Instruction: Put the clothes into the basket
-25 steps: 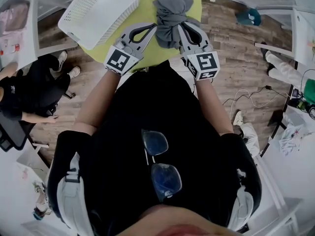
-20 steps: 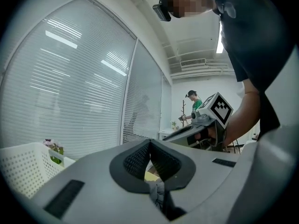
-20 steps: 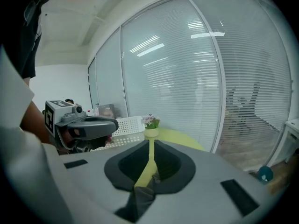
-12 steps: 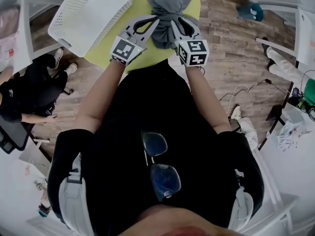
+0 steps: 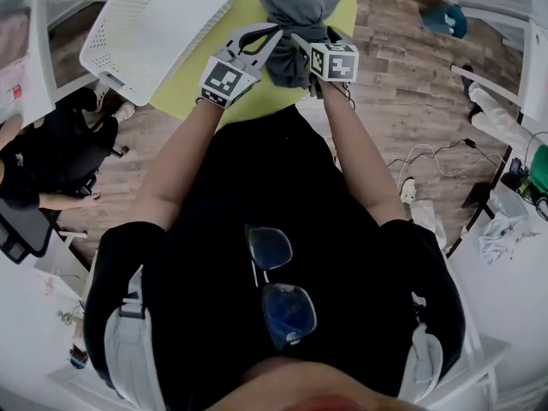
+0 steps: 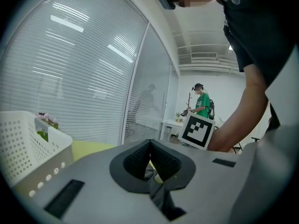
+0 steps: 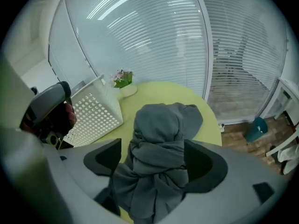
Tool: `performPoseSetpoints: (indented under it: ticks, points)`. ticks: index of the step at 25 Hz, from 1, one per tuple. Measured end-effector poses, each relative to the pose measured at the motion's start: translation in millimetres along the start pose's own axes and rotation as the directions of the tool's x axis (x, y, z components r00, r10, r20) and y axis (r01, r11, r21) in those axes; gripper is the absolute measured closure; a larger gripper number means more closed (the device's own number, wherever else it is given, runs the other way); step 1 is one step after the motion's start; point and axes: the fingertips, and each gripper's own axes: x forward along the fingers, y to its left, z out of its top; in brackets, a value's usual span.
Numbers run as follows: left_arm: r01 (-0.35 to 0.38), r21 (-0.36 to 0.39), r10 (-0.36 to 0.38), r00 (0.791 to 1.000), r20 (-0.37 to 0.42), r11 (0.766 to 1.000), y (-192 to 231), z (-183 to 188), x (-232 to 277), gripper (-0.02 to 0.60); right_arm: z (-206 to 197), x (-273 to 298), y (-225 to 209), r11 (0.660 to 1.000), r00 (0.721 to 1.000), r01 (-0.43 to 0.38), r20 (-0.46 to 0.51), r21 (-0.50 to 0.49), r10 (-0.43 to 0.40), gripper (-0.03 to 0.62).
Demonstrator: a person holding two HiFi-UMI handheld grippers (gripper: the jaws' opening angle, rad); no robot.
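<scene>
While the clothes (image 5: 295, 7), one knotted grey bundle, are at the green desk (image 5: 248, 2) and not in the basket (image 5: 154, 28), both tools are already on them. The step in hand looks like the grasp that comes before the carry. Whether the bundle rests on the desk or hangs just clear of it, I cannot tell.

The right gripper (image 7: 154, 160) has its jaws standing wide, with the bundle filling the whole gap and bearing on both pads; I read that as a hold across the bulk. The left gripper (image 6: 149, 148) has its jaws pressed together at the tips, with a small fold of grey cloth caught lower down between them.

From the head view the bundle sits toward the far right of the desk, just beyond the two grippers. The white basket stands to its left, near but apart.

Next, I judge, the pair must rise together and swing left over the basket rim, high enough that hanging cloth clears it, and then spread the jaws. With only a thin fold in the left jaws, that side could slip first.
</scene>
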Motion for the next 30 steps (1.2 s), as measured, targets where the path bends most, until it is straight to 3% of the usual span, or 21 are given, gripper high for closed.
performPoseSetpoints:
  ticks: [6, 11, 14, 23, 30]
  points:
    - [-0.015, -0.008, 0.014, 1.000, -0.017, 1.000, 9, -7, 9, 0.571, -13, 35, -9, 1.000, 0.993, -0.005, -0.115, -0.019, 0.003, 0.159]
    - [-0.026, -0.020, 0.026, 0.999, -0.020, 0.999, 16, -8, 13, 0.571, -23, 58, -21, 0.997, 0.983, 0.060, -0.170, -0.054, -0.068, 0.138]
    - [-0.034, -0.029, 0.033, 0.999, -0.023, 0.999, 17, -7, 12, 0.571, -34, 73, -27, 0.998, 0.975, 0.058, -0.213, -0.005, -0.058, 0.129]
    - [-0.075, -0.042, 0.074, 0.997, -0.030, 0.996, 19, -5, 1, 0.571, -39, 88, -28, 0.999, 0.964, 0.019, -0.264, -0.044, -0.030, 0.129]
    - [-0.101, -0.019, 0.101, 0.994, -0.038, 0.995, 13, -4, -15, 0.571, -35, 87, -35, 0.999, 0.975, 0.034, -0.221, -0.034, -0.040, 0.140]
